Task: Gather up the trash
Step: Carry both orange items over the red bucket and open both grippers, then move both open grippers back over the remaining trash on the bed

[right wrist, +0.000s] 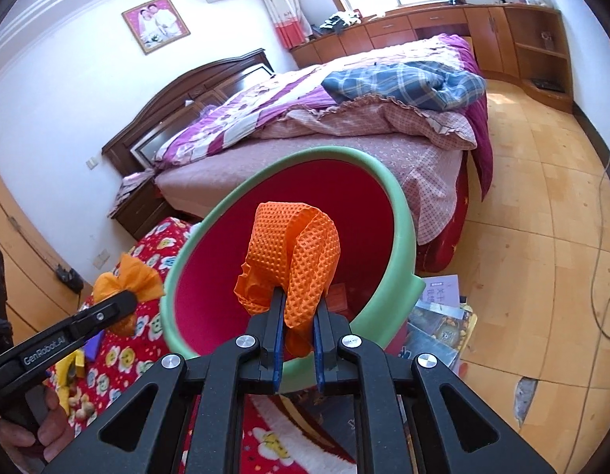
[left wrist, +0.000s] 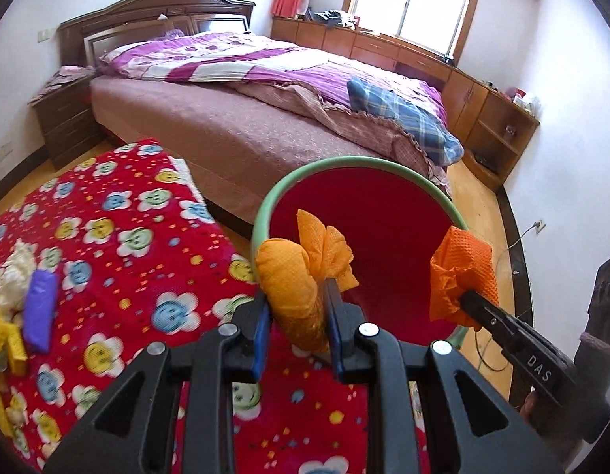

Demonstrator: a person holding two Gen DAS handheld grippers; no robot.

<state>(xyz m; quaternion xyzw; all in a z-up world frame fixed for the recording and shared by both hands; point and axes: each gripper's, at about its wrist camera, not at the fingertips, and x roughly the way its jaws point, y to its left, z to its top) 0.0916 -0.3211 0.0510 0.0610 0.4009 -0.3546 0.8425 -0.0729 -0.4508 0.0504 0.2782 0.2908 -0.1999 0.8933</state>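
Two bits of trash hang at the mouth of the green-rimmed, red-lined plastic bin (left wrist: 360,213). Over its near rim, the left tool (left wrist: 295,316) is clamped on a stuffed, twisted orange cloth bundle (left wrist: 289,280); at the bin's right rim, the right tool (right wrist: 299,339) pinches a crumpled orange waffle-textured rag (right wrist: 295,252). Both look light, soft and squashy, so a pinch at the bunched neck should hold. Left of the bin, purple scrap (left wrist: 40,308) waits on the flowered red table cover (left wrist: 119,245).

The green bin's (left wrist: 360,162) floor is hiding behind both orange wads. At nine o'clock the yellow thing (left wrist: 6,339) is running off the edge. The booklets (right wrist: 439,316) are lying too blurred to read.
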